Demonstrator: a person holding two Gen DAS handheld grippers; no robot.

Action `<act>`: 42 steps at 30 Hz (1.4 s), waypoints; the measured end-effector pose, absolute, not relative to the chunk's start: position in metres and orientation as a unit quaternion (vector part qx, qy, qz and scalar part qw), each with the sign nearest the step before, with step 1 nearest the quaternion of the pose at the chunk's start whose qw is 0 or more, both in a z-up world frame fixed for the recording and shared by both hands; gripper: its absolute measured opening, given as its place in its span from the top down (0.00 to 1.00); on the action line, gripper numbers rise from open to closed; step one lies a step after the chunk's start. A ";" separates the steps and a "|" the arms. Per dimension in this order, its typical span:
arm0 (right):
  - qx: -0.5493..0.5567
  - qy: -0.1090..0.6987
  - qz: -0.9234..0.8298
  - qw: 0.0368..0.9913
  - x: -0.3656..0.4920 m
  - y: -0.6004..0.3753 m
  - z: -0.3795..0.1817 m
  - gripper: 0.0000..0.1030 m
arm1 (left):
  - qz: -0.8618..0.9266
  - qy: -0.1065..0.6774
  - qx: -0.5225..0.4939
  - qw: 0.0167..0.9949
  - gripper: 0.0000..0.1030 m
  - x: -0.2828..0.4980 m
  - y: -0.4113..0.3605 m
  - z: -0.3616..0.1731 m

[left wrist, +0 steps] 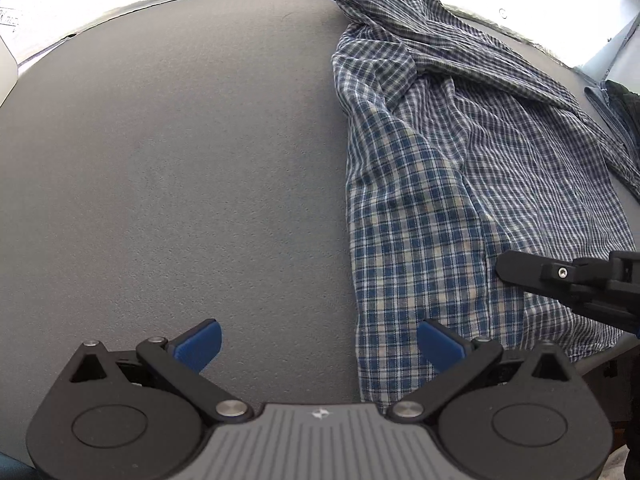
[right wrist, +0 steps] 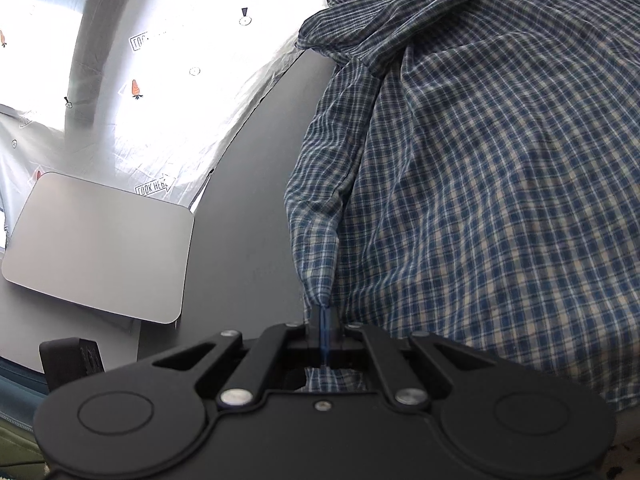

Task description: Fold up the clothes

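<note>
Plaid shirt (left wrist: 460, 184) lies rumpled on grey tabletop (left wrist: 180, 160), right half. R gripper (right wrist: 325, 324) jaws clamped on a pinch of shirt edge, fabric pulled taut. L gripper (left wrist: 318, 346) jaws wide apart w/ nothing between, above tabletop beside shirt's edge

The shirt (left wrist: 460, 184) is lying on the table (left wrist: 180, 160) toward three o'clock; a flat board (right wrist: 100, 244) is sitting at nine.
</note>
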State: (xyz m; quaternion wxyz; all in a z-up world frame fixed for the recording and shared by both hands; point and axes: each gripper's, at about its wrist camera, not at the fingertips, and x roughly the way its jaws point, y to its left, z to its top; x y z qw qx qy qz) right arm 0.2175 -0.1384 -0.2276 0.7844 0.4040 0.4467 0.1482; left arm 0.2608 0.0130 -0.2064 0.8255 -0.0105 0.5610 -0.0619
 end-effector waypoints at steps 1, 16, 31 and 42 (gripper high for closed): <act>0.405 0.447 0.143 0.785 0.213 -0.150 -0.228 1.00 | -0.065 0.562 -0.008 0.825 0.00 0.261 0.007 -0.207; 0.350 0.496 0.089 0.790 0.201 -0.209 -0.251 1.00 | -0.049 0.609 0.015 0.791 0.00 0.263 -0.038 -0.231; 0.302 0.556 0.105 0.767 0.236 -0.216 -0.251 0.93 | -0.007 0.622 0.005 0.783 0.00 0.287 -0.034 -0.237; 0.341 0.511 0.064 0.786 0.274 -0.255 -0.249 0.91 | -0.001 0.582 -0.033 0.812 0.00 0.324 -0.022 -0.219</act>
